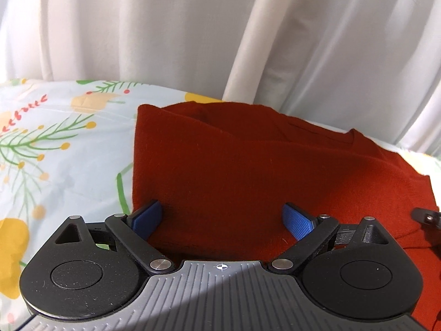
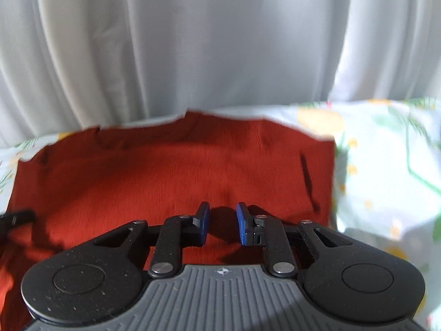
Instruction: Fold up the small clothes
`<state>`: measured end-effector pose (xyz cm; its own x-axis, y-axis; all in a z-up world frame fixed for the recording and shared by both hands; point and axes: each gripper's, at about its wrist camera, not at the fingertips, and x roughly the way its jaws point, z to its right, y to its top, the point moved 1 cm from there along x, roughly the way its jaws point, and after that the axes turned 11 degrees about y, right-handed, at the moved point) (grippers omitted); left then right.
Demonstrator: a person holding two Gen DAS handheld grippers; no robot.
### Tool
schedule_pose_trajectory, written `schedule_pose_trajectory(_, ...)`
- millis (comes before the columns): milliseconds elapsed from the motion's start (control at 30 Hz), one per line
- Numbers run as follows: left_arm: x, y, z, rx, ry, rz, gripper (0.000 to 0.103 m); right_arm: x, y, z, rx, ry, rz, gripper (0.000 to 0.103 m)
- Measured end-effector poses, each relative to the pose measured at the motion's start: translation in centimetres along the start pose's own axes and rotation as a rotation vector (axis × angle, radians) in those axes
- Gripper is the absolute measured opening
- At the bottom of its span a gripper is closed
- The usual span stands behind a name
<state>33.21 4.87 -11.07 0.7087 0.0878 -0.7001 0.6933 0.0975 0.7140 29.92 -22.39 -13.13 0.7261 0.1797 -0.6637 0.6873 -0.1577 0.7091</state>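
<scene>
Red knit garment (image 1: 248, 165) lies spread flat on a floral bedsheet (image 1: 55, 138), its far edge close to the white curtain (image 1: 193, 27) that hangs behind the bed. The left tongs (image 1: 223, 220) stand wide apart above the near part of the cloth, with the blue pads (image 1: 299, 220) clear of it and nothing caught between them. The right tongs (image 2: 222, 222) are only narrowly parted, a small gap showing between their blue pads (image 2: 242, 226); they hang just over the red fabric (image 2: 165, 171) and pinch nothing, though whether the tips brush the cloth cannot be told. At the right edge of the left wrist view, a dark bit of the other tool shows over the garment.
</scene>
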Motion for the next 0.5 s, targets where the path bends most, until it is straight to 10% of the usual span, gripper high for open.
schedule_pose_trajectory(500,-1.8,-1.2,0.4,0.141,0.026,-0.023,0.101,-2.2,-2.1,0.2,-0.127,-0.085,0.034,0.034)
